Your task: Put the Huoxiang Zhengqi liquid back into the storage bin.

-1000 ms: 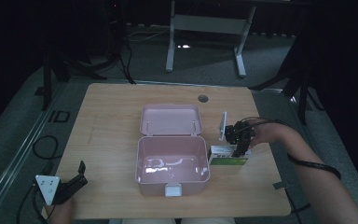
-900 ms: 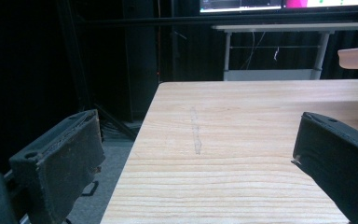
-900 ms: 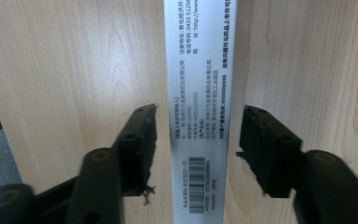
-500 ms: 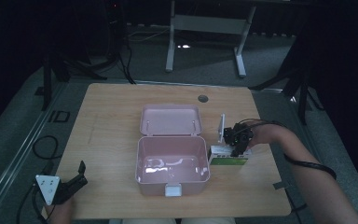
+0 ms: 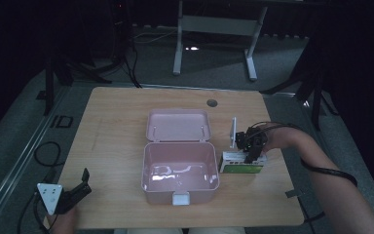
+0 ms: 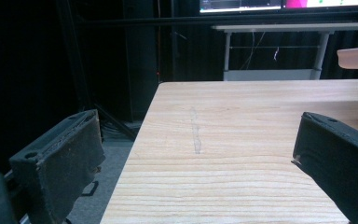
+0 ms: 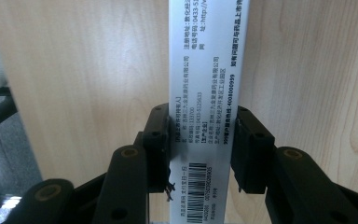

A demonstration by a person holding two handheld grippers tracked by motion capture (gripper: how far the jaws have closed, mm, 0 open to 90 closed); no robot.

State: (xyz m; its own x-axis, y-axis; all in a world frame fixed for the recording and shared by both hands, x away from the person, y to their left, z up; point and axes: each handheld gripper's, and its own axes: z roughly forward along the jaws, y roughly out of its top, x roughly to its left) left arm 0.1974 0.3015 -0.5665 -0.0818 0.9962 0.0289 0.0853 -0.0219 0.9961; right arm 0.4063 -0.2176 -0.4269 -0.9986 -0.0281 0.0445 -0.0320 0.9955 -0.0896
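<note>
Currently, the right gripper is clamping a white-and-green printed cardboard box beside the open pink plastic container. The left gripper is idling with its jaws spread wide, released, above the light wooden table.

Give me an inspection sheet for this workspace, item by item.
Surface: wooden table, bare at left, round grommet at the far edge.
Job's things: small white-and-green carton lying right of the open pink box, whose lid is folded back; box interior looks empty.
Clutter: white card standing behind the carton.
Grippers: right claw has just closed on the carton's two sides; left claw open, holding nothing, at the near left corner.
Cables: black loops on the floor at left; one along the right forearm.
Surroundings: dark room, grey desk frame behind.
</note>
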